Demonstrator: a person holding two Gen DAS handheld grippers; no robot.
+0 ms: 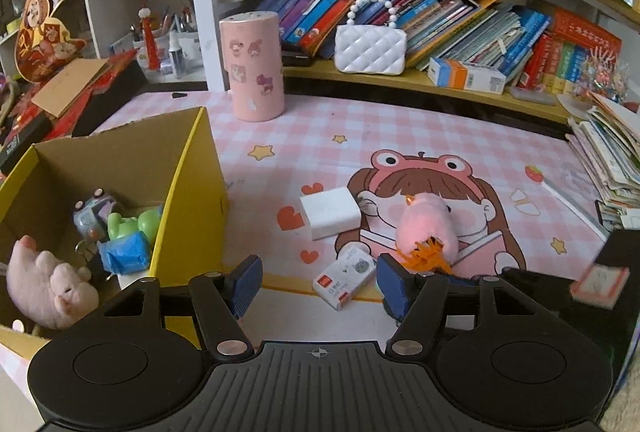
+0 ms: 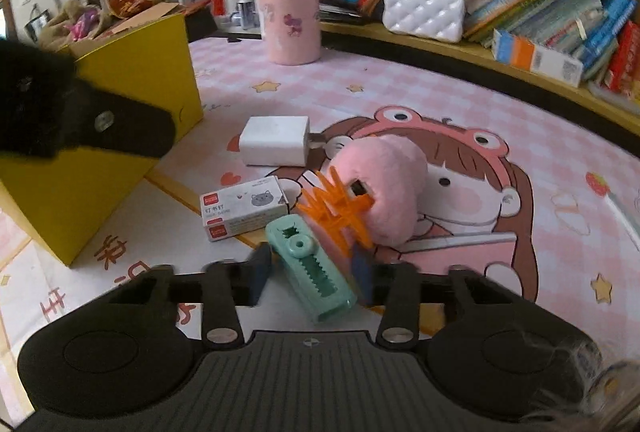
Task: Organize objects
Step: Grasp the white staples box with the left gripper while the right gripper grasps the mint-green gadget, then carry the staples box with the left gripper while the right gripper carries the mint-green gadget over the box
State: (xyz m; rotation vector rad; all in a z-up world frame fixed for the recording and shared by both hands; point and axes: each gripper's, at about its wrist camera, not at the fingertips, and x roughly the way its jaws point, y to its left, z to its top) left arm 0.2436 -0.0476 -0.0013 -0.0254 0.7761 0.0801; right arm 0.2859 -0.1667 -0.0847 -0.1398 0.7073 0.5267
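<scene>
A yellow cardboard box stands at the left and holds a pink plush, a green toy, a blue packet and a small toy car. On the pink mat lie a white charger, a small staples box and a pink plush with an orange clip. My left gripper is open above the staples box. My right gripper is open around a mint green clip, beside the orange clip, staples box, charger and yellow box.
A pink cylinder holder stands at the back of the mat. A white quilted purse and rows of books sit on the shelf behind. A stack of papers lies at the right. The left gripper's arm shows dark in the right view.
</scene>
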